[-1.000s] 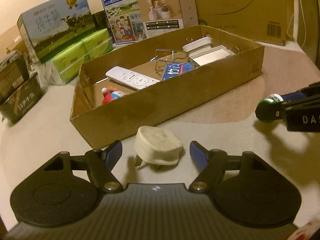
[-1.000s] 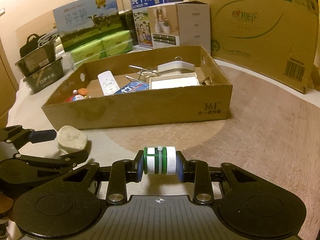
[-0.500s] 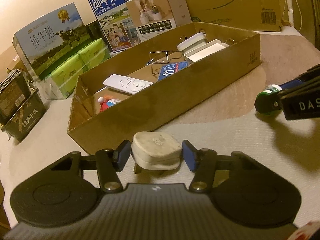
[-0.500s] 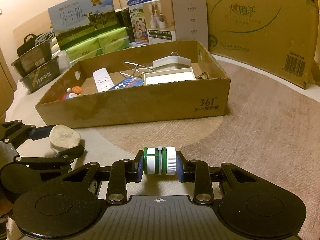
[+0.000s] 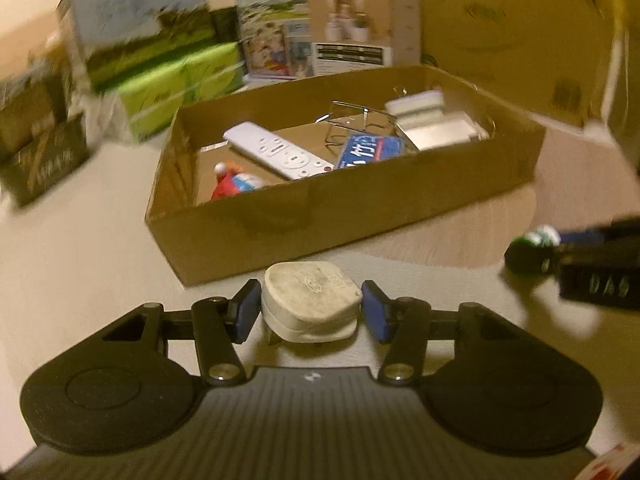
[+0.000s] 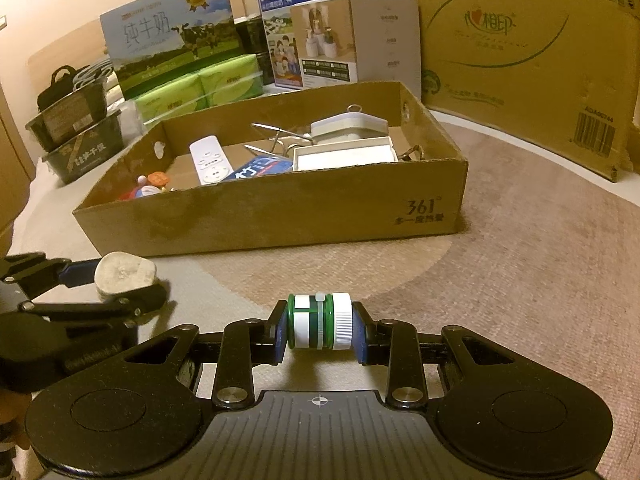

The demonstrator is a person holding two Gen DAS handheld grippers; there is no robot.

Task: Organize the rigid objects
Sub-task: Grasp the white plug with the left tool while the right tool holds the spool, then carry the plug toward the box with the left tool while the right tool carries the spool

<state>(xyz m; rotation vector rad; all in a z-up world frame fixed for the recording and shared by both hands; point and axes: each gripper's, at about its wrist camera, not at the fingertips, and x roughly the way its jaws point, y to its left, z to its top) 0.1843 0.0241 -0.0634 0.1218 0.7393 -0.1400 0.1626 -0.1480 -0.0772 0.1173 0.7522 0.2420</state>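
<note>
Most of the sorting looks done to me: the shallow brown cardboard box (image 6: 280,216) ahead of both my claws already holds a white remote control (image 5: 278,155), a blue printed packet (image 5: 370,151), a bent wire stand (image 5: 352,120), flat white cases (image 6: 344,156) and a small red-and-white toy figure (image 5: 232,184). Two pieces are left, and I have one in each claw. My left claw (image 5: 310,312) is clenched on a worn off-white plastic wall plug (image 5: 310,304), its blue pads (image 5: 244,312) pressed against the two flanks — broad face up, metal prongs hanging down beneath it, long axis crosswise between my fingers, the narrower rounded end toward my right finger. It sits just short of the box's near wall, apparently lifted clear of the beige mat (image 5: 80,280), though that view is blurred. My right claw (image 6: 320,330) is grasping a small green-and-white bottle with a white ribbed cap (image 6: 320,322), lying on its side with its axis running straight across from pad to pad, cap toward my right finger. It is also in front of the box, further back from the wall than the plug. What remains, as I judge it, is to carry both over the near wall and set them down inside — there is bare cardboard floor near the remote.
</note>
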